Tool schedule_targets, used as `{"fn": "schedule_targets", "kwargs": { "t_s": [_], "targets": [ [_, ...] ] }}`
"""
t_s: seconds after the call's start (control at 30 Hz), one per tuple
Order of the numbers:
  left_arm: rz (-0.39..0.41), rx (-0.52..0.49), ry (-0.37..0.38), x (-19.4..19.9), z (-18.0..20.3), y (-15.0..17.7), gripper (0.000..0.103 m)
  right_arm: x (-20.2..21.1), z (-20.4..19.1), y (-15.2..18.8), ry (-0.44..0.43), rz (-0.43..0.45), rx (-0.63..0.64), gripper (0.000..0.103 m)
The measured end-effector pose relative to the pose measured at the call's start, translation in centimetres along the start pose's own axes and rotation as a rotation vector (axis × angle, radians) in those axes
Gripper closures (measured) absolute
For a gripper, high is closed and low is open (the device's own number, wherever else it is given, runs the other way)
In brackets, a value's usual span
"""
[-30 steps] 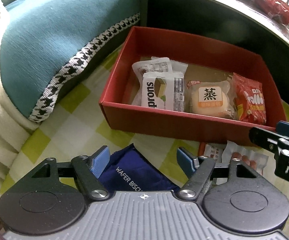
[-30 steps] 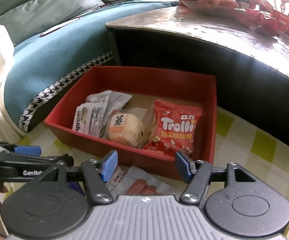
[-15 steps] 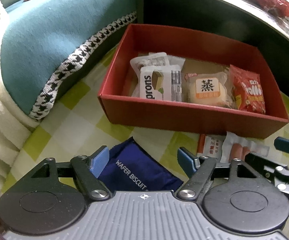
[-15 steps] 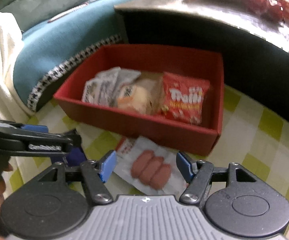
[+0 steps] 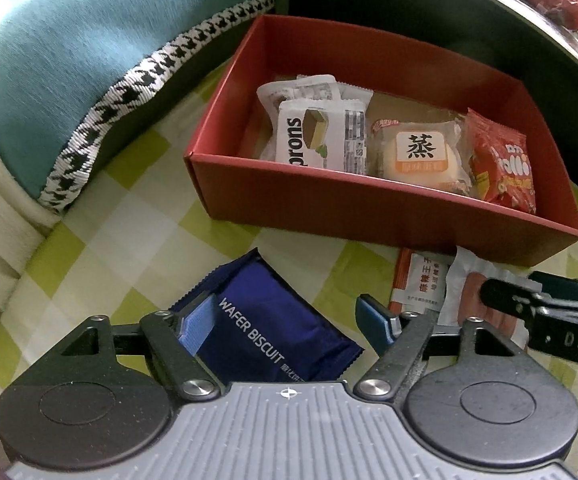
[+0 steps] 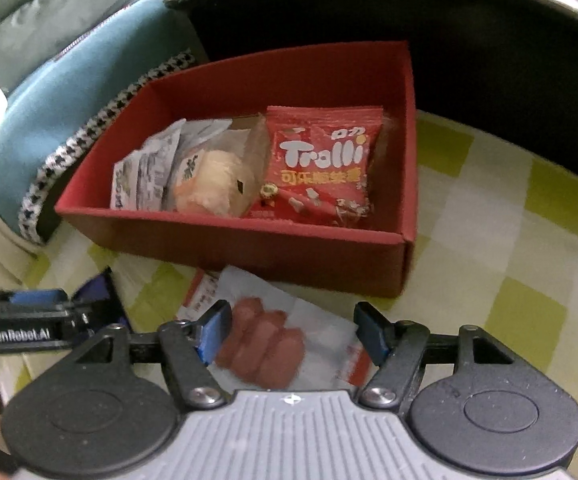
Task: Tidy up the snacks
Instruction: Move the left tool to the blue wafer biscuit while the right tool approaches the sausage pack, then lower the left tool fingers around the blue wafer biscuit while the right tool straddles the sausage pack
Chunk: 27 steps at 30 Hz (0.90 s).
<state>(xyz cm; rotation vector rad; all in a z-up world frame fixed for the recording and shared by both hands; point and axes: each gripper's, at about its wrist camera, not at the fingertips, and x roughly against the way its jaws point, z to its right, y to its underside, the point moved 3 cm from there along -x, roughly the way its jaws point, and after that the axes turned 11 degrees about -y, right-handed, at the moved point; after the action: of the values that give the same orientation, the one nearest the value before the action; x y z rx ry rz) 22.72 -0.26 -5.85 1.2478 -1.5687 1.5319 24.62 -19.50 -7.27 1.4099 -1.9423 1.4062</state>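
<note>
Red box point(image 5: 373, 216) with four snack packets, two outside.

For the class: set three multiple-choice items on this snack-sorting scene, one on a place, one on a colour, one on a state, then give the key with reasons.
1. Where does the blue wafer biscuit pack lie?
A. inside the red box
B. on the checked cloth, outside the box
C. on the cushion

2. What colour is the Trolli bag?
A. red
B. green
C. white

3. How does the right gripper stand over the sausage pack?
A. shut on it
B. open, one finger either side
C. far from it

Key:
1 B: it rests on the cloth in front of the red box.
2 A: its wrapper is red.
3 B: gaps show at the pads.
</note>
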Motion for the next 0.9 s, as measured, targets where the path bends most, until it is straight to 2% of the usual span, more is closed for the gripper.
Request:
{"fn": "schedule_targets", "kwargs": {
  "t_s": [0.13, 0.53, 0.9],
  "targets": [
    [-0.012, 0.01, 0.004, -0.3, -0.2, -0.1, 0.021, -0.7, 0.1, -0.2, -0.024, -0.015, 0.003, 0.029],
    [-0.035, 0.055, -0.003, -0.9, -1.2, -0.2, 0.019, -0.7, -1.0, 0.6, -0.024, -0.08, 0.031, 0.029],
    [-0.056, 0.083, -0.01, -1.8, -1.6, -0.4, 0.019, 0.4, -2.9, 3.7, -0.053, -0.171, 0.042, 0.025]
  ]
}}
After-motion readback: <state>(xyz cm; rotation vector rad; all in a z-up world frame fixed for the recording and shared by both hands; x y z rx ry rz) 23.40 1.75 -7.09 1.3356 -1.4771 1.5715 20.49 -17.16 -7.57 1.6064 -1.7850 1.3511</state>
